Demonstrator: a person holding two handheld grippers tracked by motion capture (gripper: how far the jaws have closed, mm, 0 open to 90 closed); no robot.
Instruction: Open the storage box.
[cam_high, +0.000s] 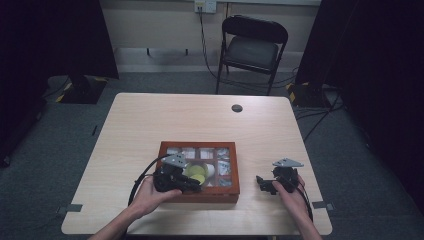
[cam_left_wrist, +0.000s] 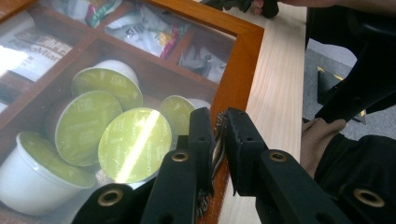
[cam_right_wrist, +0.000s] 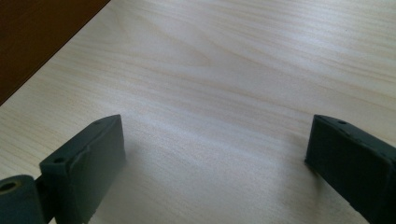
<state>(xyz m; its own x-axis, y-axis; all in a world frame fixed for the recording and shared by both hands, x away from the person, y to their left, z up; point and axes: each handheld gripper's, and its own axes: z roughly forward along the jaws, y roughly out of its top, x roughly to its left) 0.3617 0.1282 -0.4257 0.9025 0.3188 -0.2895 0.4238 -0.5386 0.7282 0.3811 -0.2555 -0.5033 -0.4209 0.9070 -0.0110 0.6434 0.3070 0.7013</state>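
While my left gripper (cam_left_wrist: 218, 133) sits at the near edge of the wooden box (cam_high: 235, 176), its jaws are nearly closed on what looks like a small metal clasp (cam_left_wrist: 217, 140), though the view there is cramped. My right gripper (cam_high: 264, 184) rests just right of the box on the table (cam_high: 150, 120), jaws spread wide over bare wood. Under the box's glass lid lie green-topped capsules (cam_left_wrist: 140, 142), with packets (cam_left_wrist: 149, 28) in the farther compartments. Beyond the table stands a black chair (cam_high: 252, 47)

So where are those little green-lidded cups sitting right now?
The green-lidded cups lie in the wooden box near the table's front edge, under its glass lid, right beside the left gripper.
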